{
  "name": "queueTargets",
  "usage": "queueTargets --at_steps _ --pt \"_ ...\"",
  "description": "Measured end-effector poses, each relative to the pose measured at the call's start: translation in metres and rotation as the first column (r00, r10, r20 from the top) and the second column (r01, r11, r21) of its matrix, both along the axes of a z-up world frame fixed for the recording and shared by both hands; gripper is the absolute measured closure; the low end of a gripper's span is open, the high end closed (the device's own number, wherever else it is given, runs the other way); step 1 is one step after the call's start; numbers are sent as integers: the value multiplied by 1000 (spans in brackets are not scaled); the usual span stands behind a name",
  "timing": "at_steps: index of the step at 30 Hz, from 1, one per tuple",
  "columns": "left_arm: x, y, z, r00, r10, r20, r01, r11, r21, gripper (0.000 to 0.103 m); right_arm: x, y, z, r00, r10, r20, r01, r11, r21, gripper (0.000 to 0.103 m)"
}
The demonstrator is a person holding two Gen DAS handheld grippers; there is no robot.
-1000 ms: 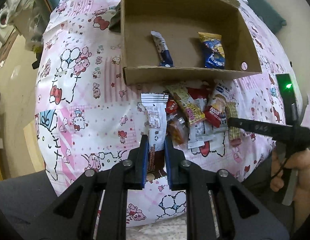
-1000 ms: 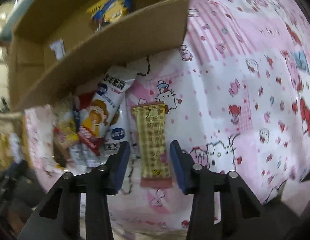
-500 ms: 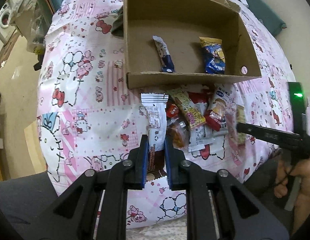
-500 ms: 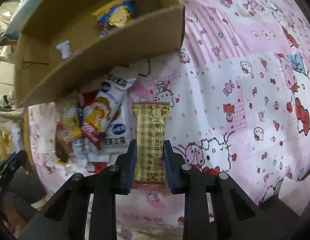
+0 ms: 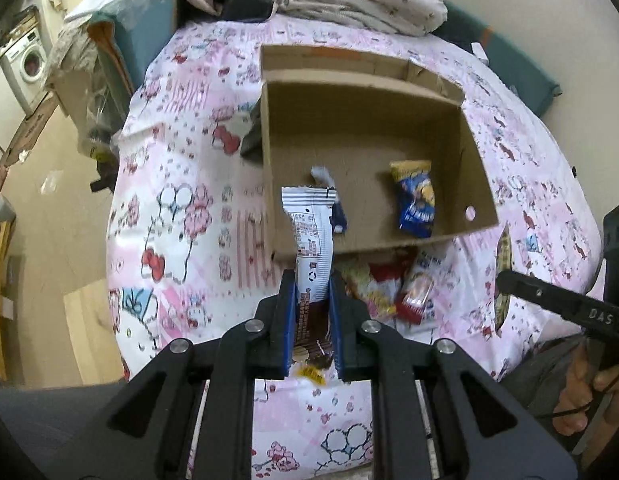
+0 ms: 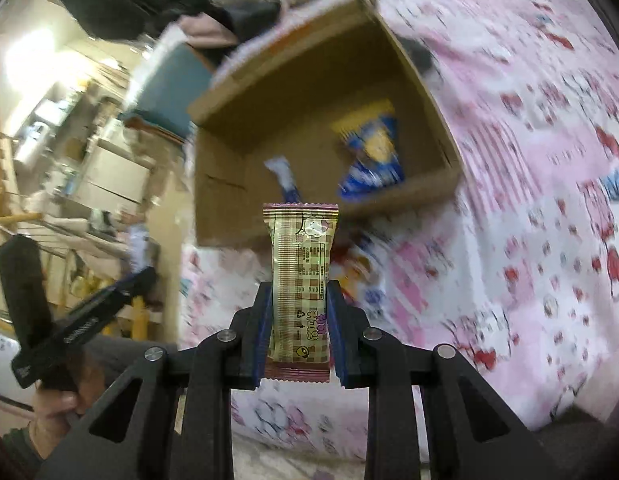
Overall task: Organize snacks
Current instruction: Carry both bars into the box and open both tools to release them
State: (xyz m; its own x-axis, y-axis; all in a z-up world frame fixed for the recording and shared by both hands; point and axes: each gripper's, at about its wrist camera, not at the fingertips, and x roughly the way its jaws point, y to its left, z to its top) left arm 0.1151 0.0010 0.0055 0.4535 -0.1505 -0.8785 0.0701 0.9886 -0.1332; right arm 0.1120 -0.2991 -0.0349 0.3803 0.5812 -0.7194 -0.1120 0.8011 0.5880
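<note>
A pink cartoon-print bedcover (image 5: 177,216) fills most of both views, and on it sits an open cardboard box (image 5: 479,184). Inside the box lie a blue and yellow snack bag (image 5: 415,198) and a slim blue and white packet (image 5: 336,216), apart from each other. Just in front of the box's near wall there is a small pile of loose snacks (image 5: 393,288) on the cover (blurred in the right wrist view). The left gripper (image 5: 311,320) is clamped on a white and brown wrapper (image 5: 311,248), lifted above the cover with its top end over the box's near edge. The right gripper (image 6: 297,332) is closed tightly on a beige checked wafer pack (image 6: 299,276), held upright in front of the box.
</note>
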Motion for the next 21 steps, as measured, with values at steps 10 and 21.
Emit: queueTargets --at_steps 10,21 --pt "46 -15 30 998 -28 53 28 1000 2 91 46 2 45 988 -41 152 38 999 29 76" --pt "103 -38 6 998 -13 54 12 1000 23 91 103 5 15 987 -78 138 80 997 -4 76"
